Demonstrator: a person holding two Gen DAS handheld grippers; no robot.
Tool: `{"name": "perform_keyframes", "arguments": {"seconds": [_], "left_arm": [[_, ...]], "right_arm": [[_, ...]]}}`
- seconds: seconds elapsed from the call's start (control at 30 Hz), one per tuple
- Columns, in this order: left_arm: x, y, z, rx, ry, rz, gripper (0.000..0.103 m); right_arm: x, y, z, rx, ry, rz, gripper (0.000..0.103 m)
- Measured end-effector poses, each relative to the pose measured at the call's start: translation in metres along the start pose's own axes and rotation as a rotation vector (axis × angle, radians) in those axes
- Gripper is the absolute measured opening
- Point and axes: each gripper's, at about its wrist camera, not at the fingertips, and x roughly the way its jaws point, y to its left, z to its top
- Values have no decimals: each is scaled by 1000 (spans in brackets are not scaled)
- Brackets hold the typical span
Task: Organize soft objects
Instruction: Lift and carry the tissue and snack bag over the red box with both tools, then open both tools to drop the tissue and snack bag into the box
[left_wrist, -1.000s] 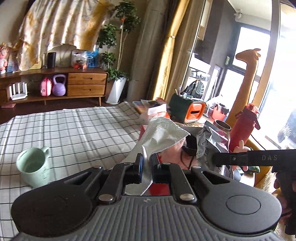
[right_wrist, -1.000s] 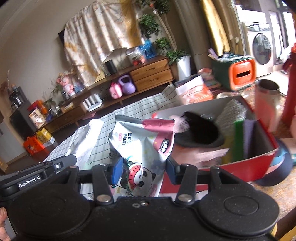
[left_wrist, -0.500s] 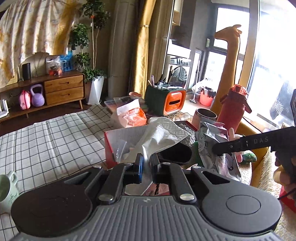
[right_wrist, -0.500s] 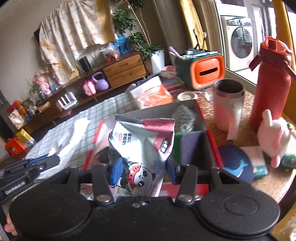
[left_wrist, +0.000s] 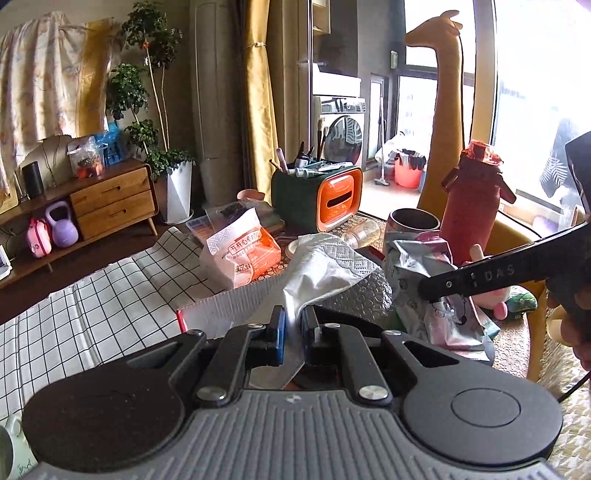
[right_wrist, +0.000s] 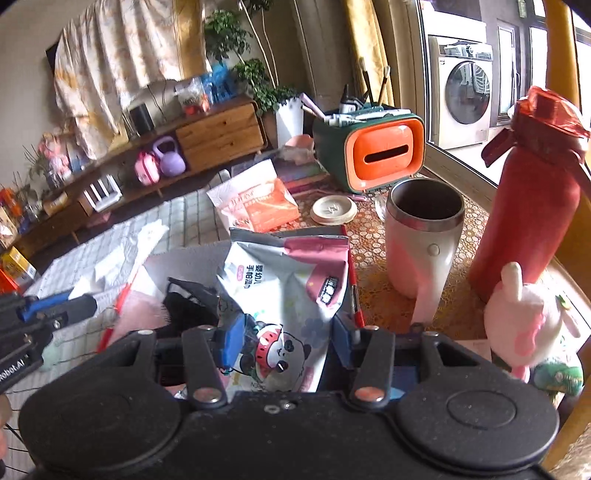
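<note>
Holding a paper towel (left_wrist: 325, 264) pinched in my left fingers (left_wrist: 292, 328), a wipes pack (right_wrist: 284, 295) clamped in my right fingers (right_wrist: 284, 341). Both hang above the red box (left_wrist: 207, 317). Best to lower each fully inside before letting go.

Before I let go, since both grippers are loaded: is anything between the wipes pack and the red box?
Nothing visible blocks it. The right gripper holds the wipes pack directly over the red box. A black item lies inside, to the left. The left gripper holds its paper towel alongside.
</note>
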Motion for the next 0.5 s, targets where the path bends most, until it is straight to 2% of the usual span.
{"name": "perform_keyframes", "arguments": {"seconds": [0.2,0.5], "left_arm": [[30,-4,1,35,51,6,9],[62,6,-4,-11,126,-9,9]], "right_arm": [[25,7,9,-75,35,-25,48],[52,14,15,-123,65,-36,49]]}}
